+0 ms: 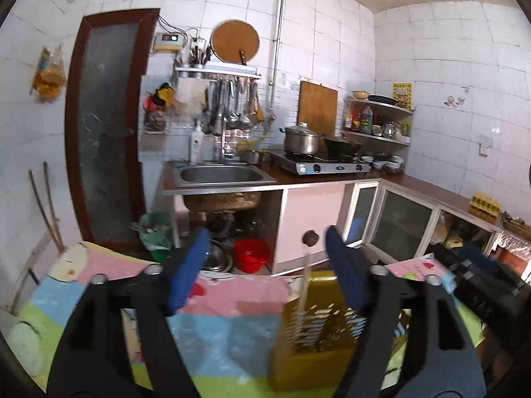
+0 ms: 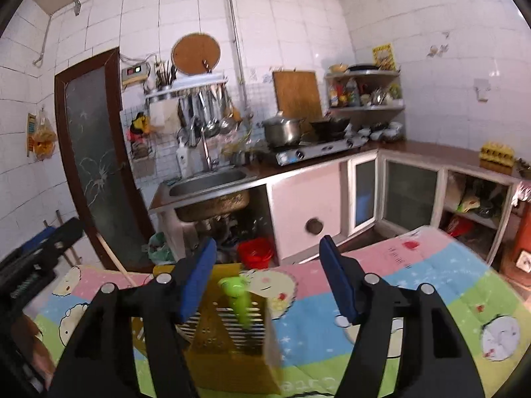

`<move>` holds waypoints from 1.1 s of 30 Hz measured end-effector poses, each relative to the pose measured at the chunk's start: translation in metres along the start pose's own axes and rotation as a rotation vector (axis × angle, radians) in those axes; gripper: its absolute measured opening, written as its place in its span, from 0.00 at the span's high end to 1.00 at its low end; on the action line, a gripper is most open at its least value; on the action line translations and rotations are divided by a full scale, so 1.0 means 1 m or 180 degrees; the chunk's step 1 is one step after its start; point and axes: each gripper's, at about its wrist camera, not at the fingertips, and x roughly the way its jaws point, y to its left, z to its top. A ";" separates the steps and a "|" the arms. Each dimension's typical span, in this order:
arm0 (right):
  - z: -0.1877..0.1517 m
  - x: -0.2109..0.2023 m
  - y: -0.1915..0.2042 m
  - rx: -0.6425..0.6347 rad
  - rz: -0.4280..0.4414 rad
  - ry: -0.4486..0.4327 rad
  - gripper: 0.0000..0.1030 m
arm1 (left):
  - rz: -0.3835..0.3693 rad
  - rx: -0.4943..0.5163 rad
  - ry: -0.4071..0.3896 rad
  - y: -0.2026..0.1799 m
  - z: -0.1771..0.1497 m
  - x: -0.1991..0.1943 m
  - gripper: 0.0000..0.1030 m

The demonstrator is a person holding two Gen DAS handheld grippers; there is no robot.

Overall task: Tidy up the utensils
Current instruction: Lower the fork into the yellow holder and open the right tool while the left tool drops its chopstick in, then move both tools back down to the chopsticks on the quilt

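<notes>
Both our black grippers with blue pads, left and right, gape empty above the yellow slotted plastic holder; its green-handled utensil seems just dropped in. Next, we fetch another.

Left wrist view: looks forward along left tongs, slightly downward, close above yellow holder on patterned cloth. Right wrist view: same heading along right tongs, holder nearer lower centre. Shared: holder, cloth, sink and stove far beyond holder.
</notes>
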 end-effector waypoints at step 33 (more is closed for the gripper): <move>-0.173 -0.052 -0.021 -0.0362 -0.0034 0.1249 0.36 | 0.0238 -0.0119 0.1565 0.047 -0.191 -0.042 0.05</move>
